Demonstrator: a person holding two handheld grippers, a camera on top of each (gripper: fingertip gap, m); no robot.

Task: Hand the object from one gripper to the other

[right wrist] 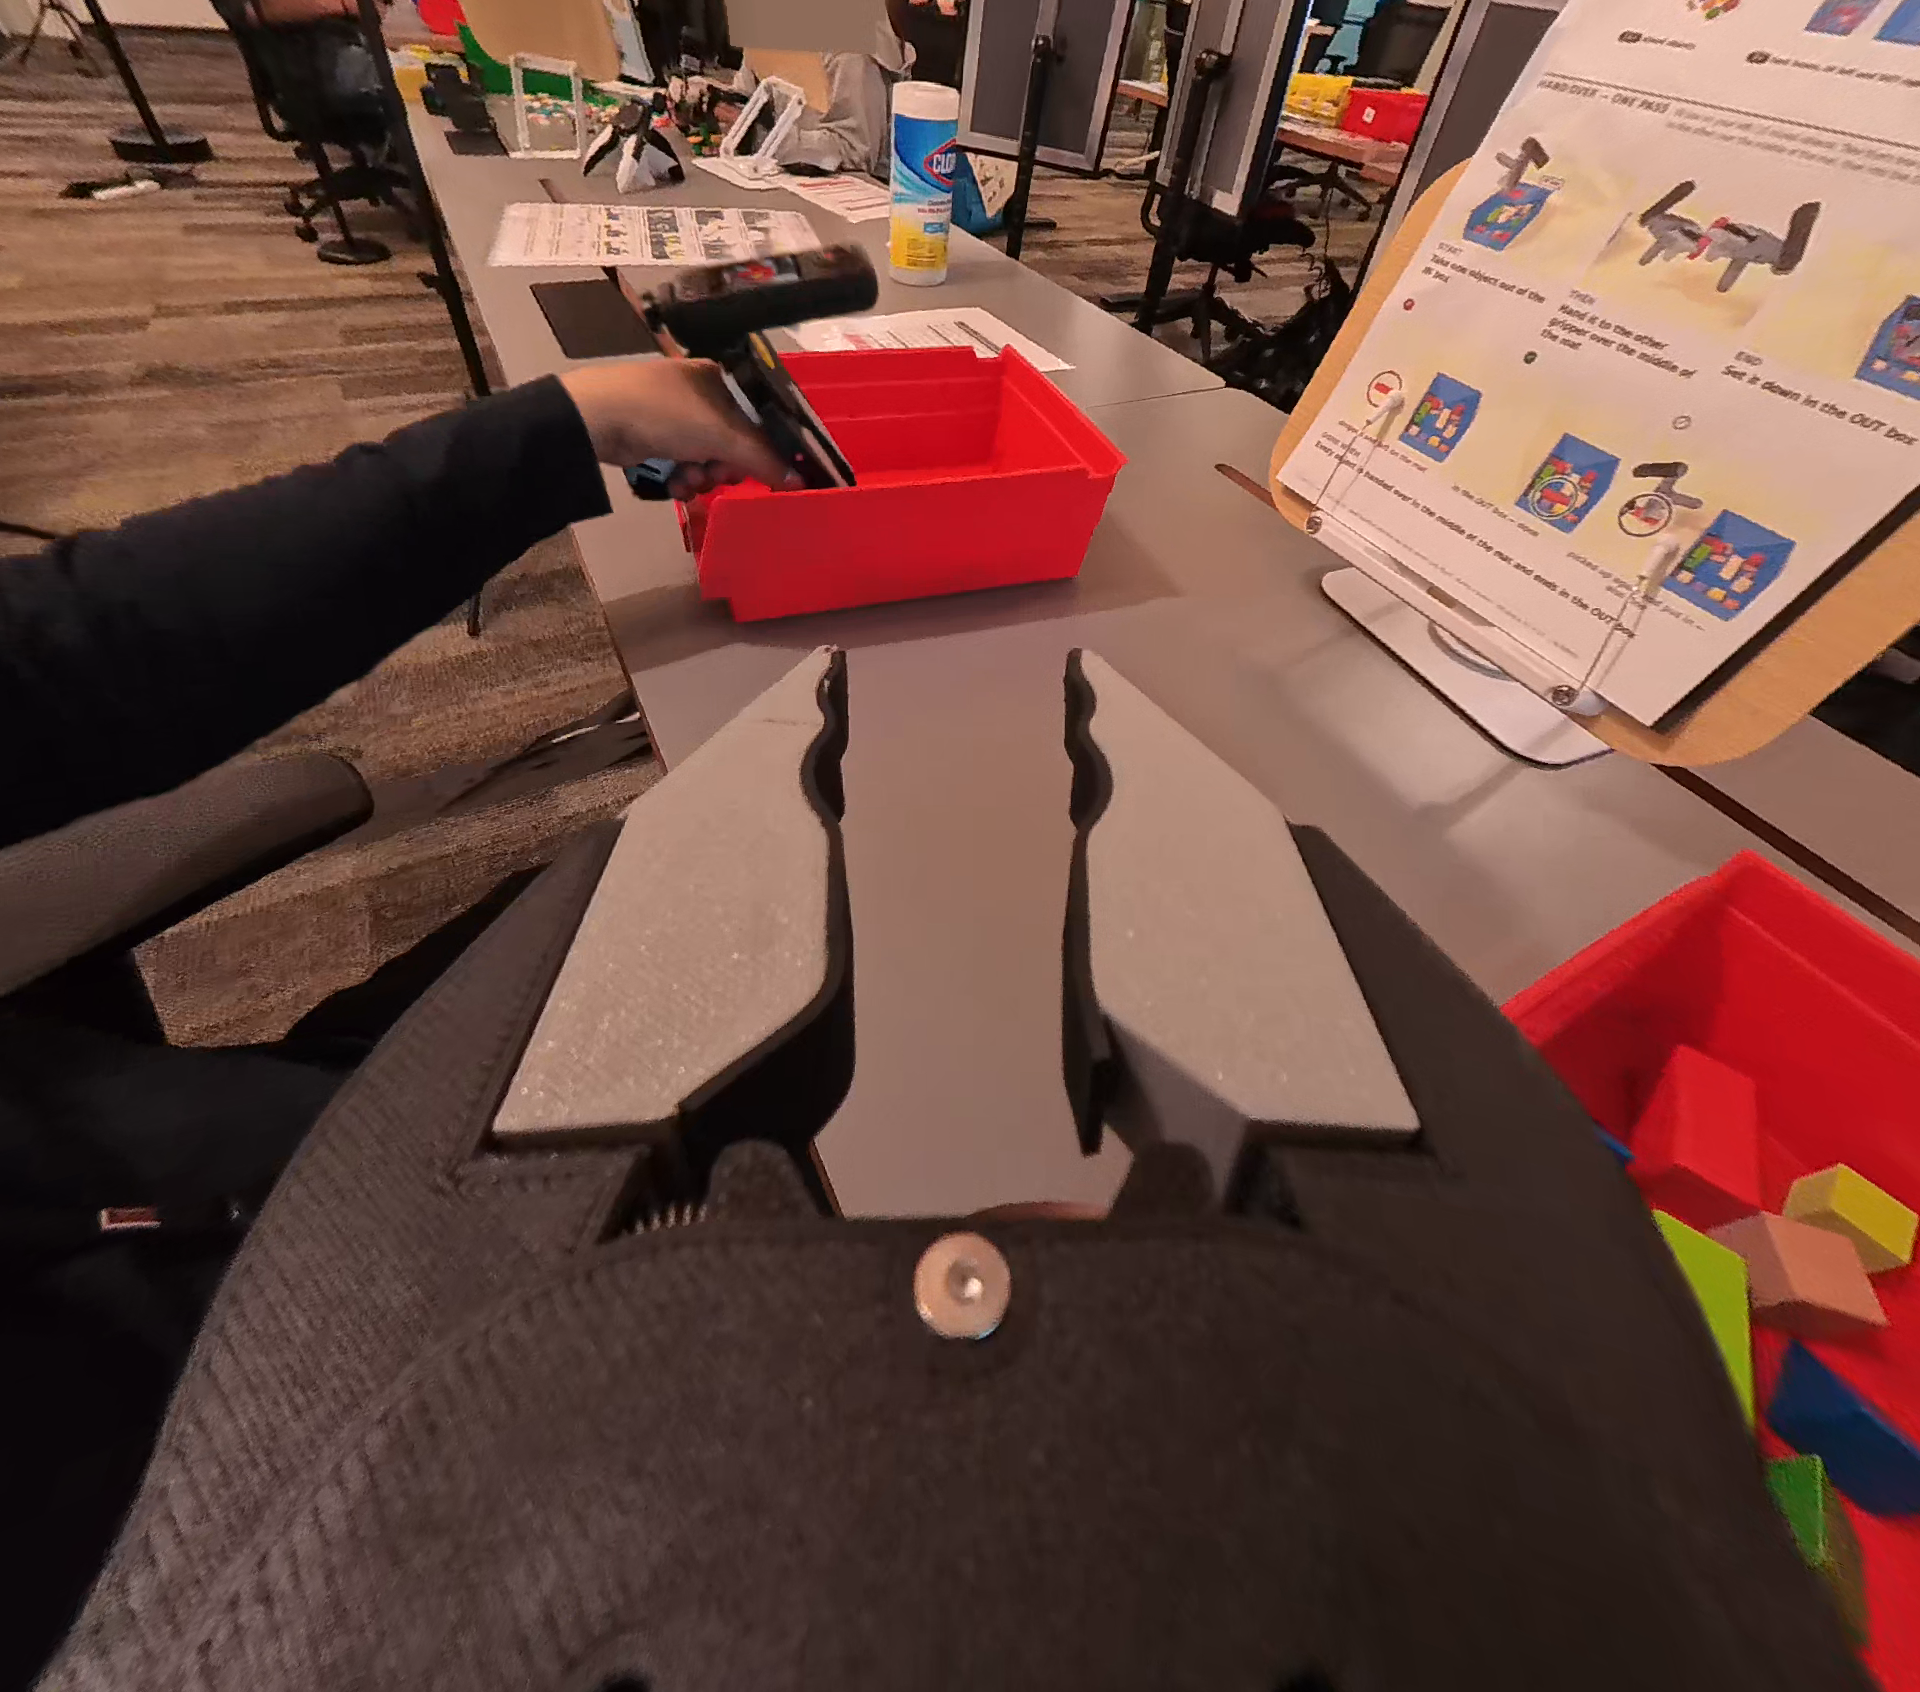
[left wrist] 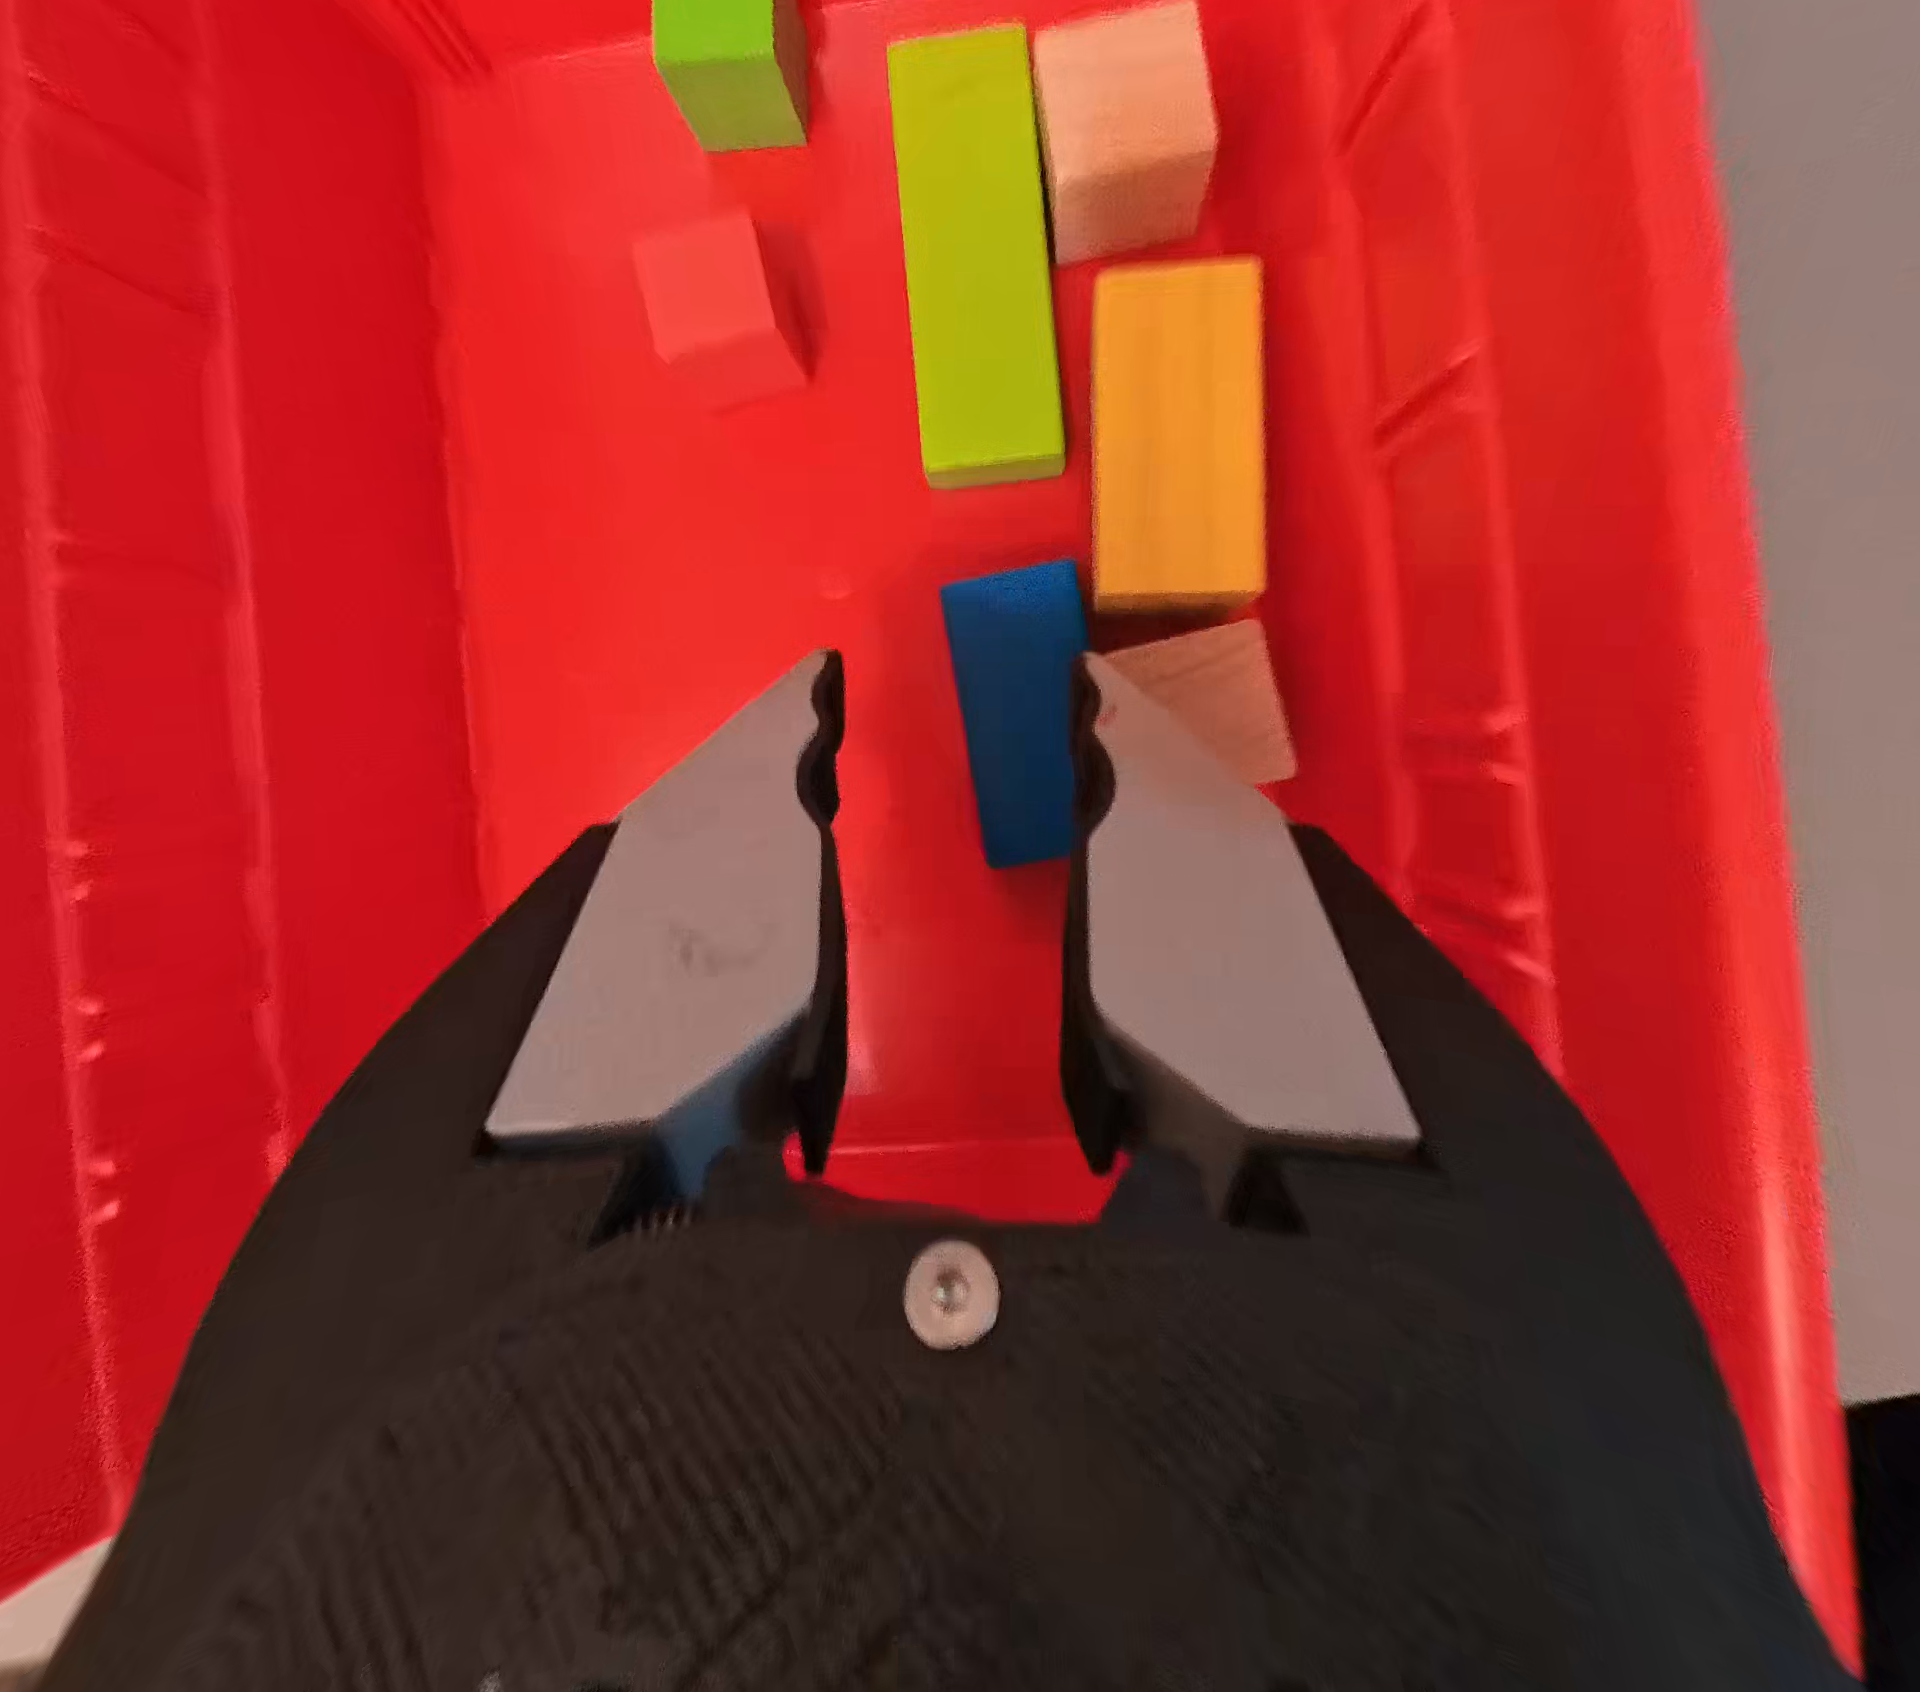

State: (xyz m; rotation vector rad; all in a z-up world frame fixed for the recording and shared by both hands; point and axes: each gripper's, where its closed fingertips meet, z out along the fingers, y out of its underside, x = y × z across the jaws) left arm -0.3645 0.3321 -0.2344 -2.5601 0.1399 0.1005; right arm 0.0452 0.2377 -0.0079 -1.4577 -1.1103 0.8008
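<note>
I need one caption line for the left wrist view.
Open left gripper above a blue rectangular wooden block inside a red plastic bin.

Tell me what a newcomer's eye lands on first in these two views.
In the left wrist view, the red bin fills the picture, with bright blocks on its floor and the blue block just beyond the left gripper, jaws open. In the right wrist view, the right gripper hangs open over bare grey table.

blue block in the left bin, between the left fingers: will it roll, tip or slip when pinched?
The blue block has flat faces and square edges, so it probably won't roll. It lies on a long face on the bin floor, so tipping looks unlikely. Its painted surface may be somewhat slick for the open left gripper.
</note>
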